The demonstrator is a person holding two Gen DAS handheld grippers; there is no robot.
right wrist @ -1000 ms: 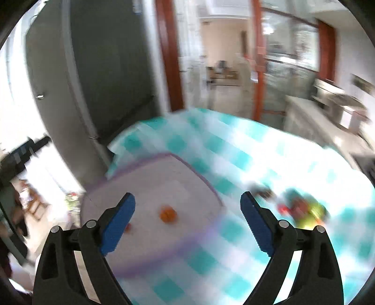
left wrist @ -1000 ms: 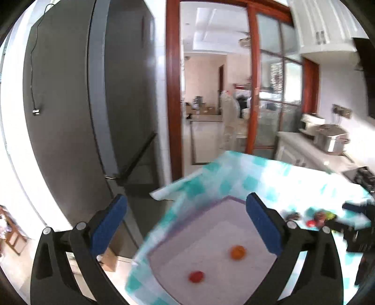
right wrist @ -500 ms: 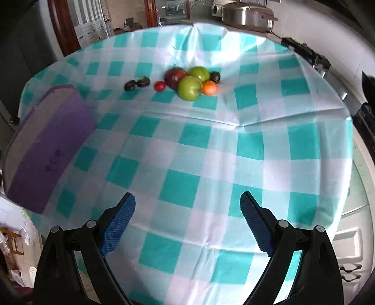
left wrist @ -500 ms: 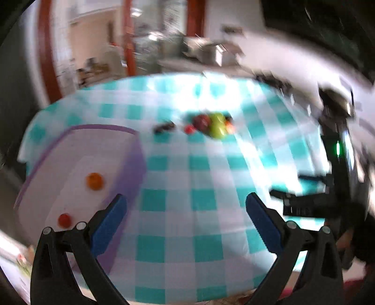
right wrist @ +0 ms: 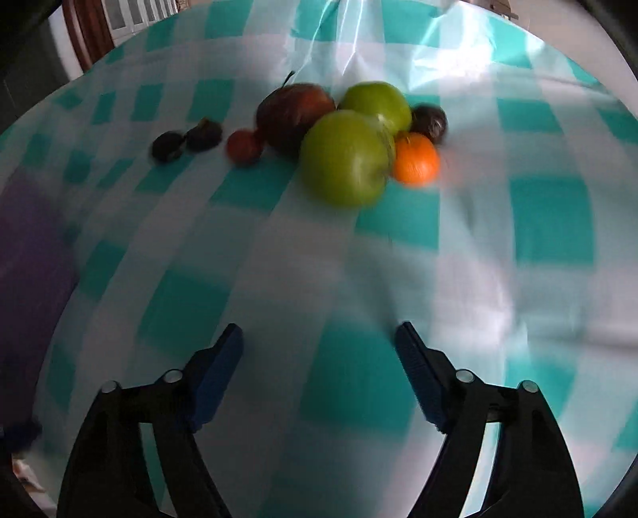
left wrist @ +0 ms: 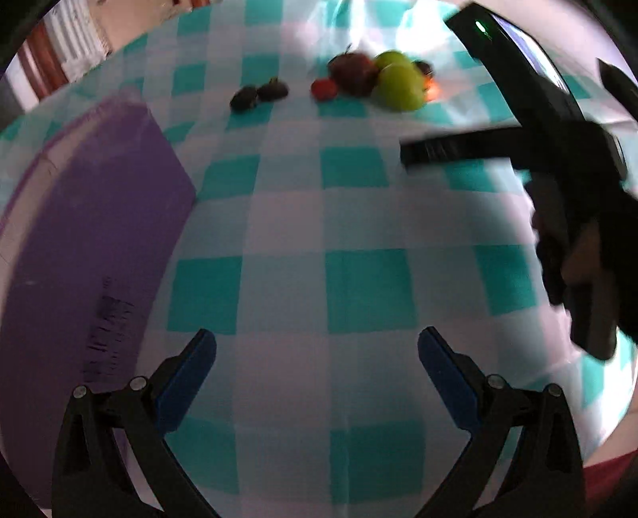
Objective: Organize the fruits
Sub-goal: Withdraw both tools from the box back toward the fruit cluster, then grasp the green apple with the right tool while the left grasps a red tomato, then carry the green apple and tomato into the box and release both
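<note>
A cluster of fruit lies on the teal-checked tablecloth (right wrist: 359, 271): two green apples (right wrist: 345, 157), a dark red apple (right wrist: 293, 113), a small orange (right wrist: 415, 159), a small red fruit (right wrist: 243, 145), a dark round fruit (right wrist: 430, 119) and two dark small fruits (right wrist: 185, 139). My right gripper (right wrist: 319, 342) is open and empty, short of the cluster. My left gripper (left wrist: 317, 350) is open and empty, farther back, with the fruit (left wrist: 371, 77) far ahead. A purple bin (left wrist: 79, 247) stands at the left; its inside is hidden.
The right gripper's black body (left wrist: 558, 167) crosses the right side of the left wrist view. The table's edge curves close behind both grippers. A wooden door frame (right wrist: 89, 32) shows beyond the table's far left.
Both grippers have moved forward and lower over the table toward the fruit. The fruit looks much larger in the right wrist view. The bin's inside has gone out of sight.
</note>
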